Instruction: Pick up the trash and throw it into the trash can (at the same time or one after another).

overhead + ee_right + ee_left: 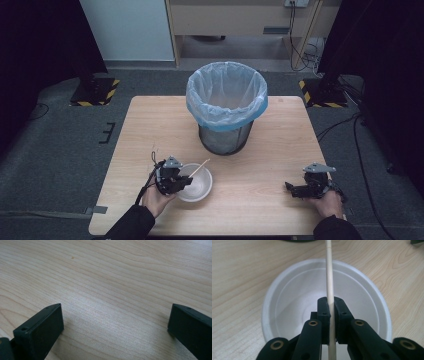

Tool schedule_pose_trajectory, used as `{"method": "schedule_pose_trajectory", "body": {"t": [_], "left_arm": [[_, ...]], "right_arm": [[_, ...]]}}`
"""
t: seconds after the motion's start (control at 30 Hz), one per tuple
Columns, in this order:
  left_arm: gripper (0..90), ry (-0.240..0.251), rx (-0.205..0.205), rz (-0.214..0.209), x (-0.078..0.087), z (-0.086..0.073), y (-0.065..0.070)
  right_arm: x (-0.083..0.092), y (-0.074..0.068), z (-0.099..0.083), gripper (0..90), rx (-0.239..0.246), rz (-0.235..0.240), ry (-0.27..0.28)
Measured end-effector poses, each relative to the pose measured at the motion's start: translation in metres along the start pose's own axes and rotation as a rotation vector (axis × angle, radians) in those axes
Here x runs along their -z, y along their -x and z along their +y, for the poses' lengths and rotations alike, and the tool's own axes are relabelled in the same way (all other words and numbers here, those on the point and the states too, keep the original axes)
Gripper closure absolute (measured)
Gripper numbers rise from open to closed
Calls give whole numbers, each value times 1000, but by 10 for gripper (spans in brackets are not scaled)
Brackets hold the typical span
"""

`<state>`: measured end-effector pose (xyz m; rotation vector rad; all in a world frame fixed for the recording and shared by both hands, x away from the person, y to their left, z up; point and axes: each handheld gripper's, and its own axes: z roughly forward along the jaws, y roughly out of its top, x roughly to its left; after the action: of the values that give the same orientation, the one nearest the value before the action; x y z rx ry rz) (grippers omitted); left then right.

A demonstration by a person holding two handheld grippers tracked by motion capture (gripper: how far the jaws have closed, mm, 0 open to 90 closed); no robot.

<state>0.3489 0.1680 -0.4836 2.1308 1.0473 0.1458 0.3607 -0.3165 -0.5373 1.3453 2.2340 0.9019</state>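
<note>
In the high view, a wooden table [250, 200] is seen with a mesh waste bin [226, 107], lined with a pale blue bag, standing at its far middle. A white bowl [198, 186] sits on the near left part of the table, well apart from the bin. The left gripper [186, 180] is held at the bowl's left rim, and a thin wooden stick [199, 169] slants up and to the right from it, over the bowl. The right gripper [291, 188] is rested low at the near right of the table, well apart from the bowl and pointed leftward.

In the left gripper view, the wooden stick [329, 277] is pinched between the two black jaws, which are pressed against its sides; the stick runs up between them and on past the far rim of the white bowl [287, 302], which lies directly below and looks empty.

In the right gripper view, the jaws are spread wide over bare table [112, 290], with nothing between them.

The step in hand is judged to be the lifting of the stick out of the bowl. For the next move, the pinch would have to be kept firm while the stick is carried over the bin's open mouth, and only there should the jaws be released.
</note>
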Motion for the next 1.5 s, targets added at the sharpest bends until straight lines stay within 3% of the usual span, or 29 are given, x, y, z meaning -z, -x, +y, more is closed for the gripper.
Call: {"method": "schedule_pose_trajectory", "body": {"t": [0.27, 0.57, 1.27, 1.5], "left_arm": [[843, 83, -6, -13, 16, 3, -1], [843, 182, 14, -12, 37, 6, -5], [842, 403, 34, 30, 85, 14, -15], [842, 452, 36, 37, 97, 16, -17]], "right_arm": [[0, 0, 0, 4, -1, 0, -1], [0, 0, 0, 3, -2, 0, -2], [0, 0, 0, 3, 0, 2, 0], [0, 0, 0, 3, 1, 2, 0]]}}
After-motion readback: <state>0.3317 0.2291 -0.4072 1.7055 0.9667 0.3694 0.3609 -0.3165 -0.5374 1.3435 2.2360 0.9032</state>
